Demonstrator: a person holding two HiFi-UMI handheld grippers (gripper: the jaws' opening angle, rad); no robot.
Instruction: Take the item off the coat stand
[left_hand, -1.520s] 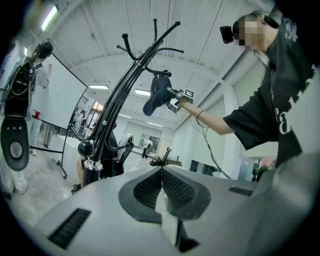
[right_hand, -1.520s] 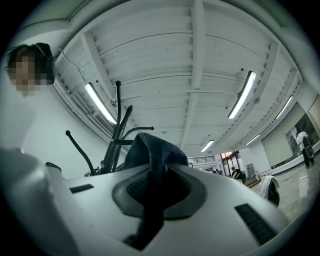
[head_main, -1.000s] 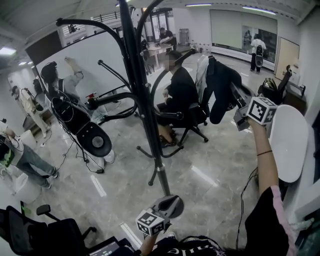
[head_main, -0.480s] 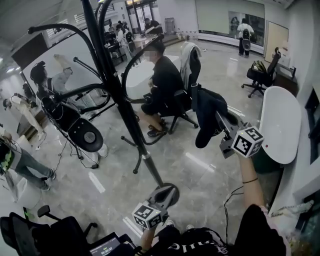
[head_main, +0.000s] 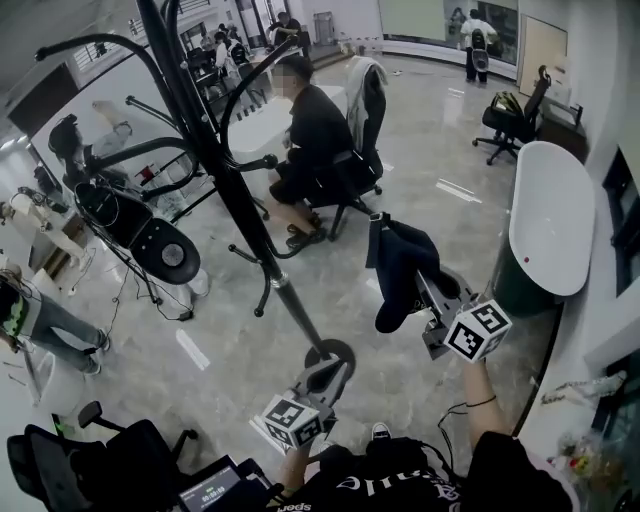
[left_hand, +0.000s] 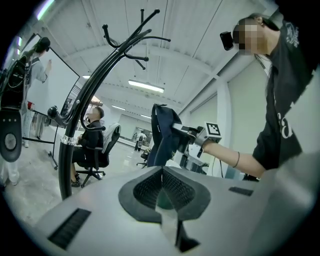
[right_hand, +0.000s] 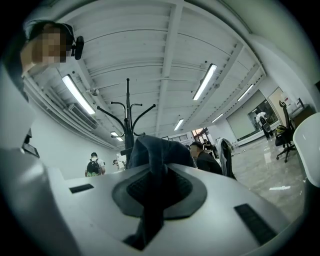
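The black coat stand (head_main: 215, 170) rises at the left of the head view, its curved hooks bare where they show. A dark navy garment (head_main: 400, 265) hangs free of the stand, to its right, over the marble floor. My right gripper (head_main: 425, 288) is shut on the garment's top edge; in the right gripper view the cloth (right_hand: 155, 152) is bunched between the jaws, with the stand (right_hand: 128, 120) behind it. My left gripper (head_main: 330, 377) sits low beside the stand's base, shut and holding nothing. From the left gripper view (left_hand: 162, 192) the garment (left_hand: 162, 135) shows ahead.
A person in black sits on an office chair (head_main: 315, 140) behind the stand. A white oval table (head_main: 550, 215) stands at the right, black exercise equipment (head_main: 150, 240) at the left, and a black chair (head_main: 100, 460) at the lower left. Other people stand along the left wall.
My right gripper has carried the garment down and toward me, away from the stand. The left gripper has stayed low near the stand's base.
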